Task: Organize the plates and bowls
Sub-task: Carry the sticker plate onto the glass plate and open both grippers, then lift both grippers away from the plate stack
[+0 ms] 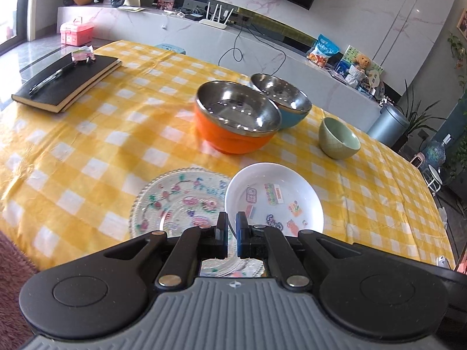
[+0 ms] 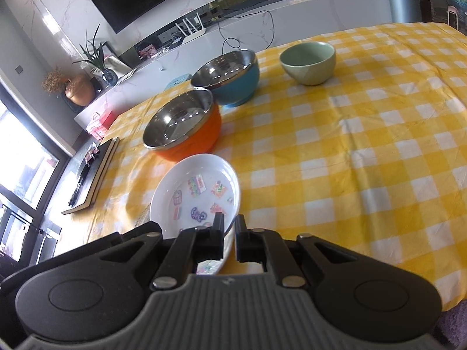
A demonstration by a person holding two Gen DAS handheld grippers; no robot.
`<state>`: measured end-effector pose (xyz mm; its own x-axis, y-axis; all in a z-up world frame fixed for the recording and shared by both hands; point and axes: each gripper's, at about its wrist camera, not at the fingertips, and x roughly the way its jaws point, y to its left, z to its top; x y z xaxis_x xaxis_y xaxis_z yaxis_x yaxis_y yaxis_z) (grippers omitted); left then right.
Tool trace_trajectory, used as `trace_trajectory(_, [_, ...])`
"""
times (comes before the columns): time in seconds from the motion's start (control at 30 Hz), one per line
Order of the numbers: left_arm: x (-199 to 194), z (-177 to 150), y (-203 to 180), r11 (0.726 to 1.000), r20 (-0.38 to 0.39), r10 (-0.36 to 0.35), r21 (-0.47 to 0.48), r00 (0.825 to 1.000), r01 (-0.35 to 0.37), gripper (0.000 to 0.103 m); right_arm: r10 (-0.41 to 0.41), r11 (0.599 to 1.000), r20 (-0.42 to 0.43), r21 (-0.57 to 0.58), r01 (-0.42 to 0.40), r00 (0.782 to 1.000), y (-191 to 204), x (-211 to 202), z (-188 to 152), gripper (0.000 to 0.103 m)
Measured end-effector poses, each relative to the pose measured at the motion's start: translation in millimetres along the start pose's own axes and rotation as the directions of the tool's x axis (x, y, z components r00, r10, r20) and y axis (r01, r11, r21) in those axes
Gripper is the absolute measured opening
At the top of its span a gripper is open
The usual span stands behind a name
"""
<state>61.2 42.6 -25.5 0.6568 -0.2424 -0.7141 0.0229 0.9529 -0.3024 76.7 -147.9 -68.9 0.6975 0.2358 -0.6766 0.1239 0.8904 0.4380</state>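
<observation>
A white plate with stickers (image 1: 274, 195) is held up over the yellow checked table, its left edge overlapping a clear glass plate with flower prints (image 1: 181, 201) that lies flat. My left gripper (image 1: 232, 223) is shut on the white plate's left rim. My right gripper (image 2: 229, 227) is shut on the same white plate (image 2: 198, 195) at its near right rim. Behind stand an orange steel-lined bowl (image 1: 233, 116), a blue steel-lined bowl (image 1: 281, 99) touching it, and a green ceramic bowl (image 1: 338, 138) to the right. They also show in the right wrist view: orange bowl (image 2: 184, 125), blue bowl (image 2: 230, 75), green bowl (image 2: 308, 61).
A black book with a pen on it (image 1: 67, 78) lies at the table's far left. The yellow checked tablecloth (image 2: 364, 160) spreads to the right of the plates. A TV console with a router runs behind the table.
</observation>
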Motion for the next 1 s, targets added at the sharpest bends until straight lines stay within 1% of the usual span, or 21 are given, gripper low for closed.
trace_trajectory(0.3, [7.0,0.8,38.1,0.996,-0.022,0.022,-0.080,1.000,-0.023,0.005,0.007,0.999,-0.062,-0.040,-0.009,0.998,27.3,27.0,-7.9,0.004])
trace_trajectory(0.47, [13.4,-0.1,50.7,0.993,-0.058,0.044,-0.108,0.997,-0.050,0.005,0.003,0.999,-0.106,-0.046,-0.008,0.994,33.8,43.0,-10.6,0.004])
trace_trajectory(0.57, [14.5,0.3,54.8,0.991,-0.076,0.040,-0.128,0.996,-0.050,0.006,0.001,0.999,-0.132,-0.042,-0.006,0.991,34.0,47.8,-11.7,0.004])
trace_trajectory(0.77, [16.6,-1.4,54.7,0.991,-0.092,0.046,-0.123,0.995,-0.057,0.007,-0.007,1.000,-0.160,-0.029,0.002,0.987,32.0,53.4,-11.7,0.004])
trace_trajectory(0.9, [16.0,-1.8,54.0,0.990,-0.090,0.051,-0.123,0.995,-0.062,0.011,0.006,1.000,-0.165,-0.012,-0.008,0.986,30.1,53.2,-12.2,0.005])
trace_trajectory(1.0, [15.2,-1.7,53.0,0.991,-0.090,0.058,-0.119,0.994,-0.068,0.011,0.011,1.000,-0.168,-0.009,-0.012,0.986,29.6,53.5,-12.3,0.005])
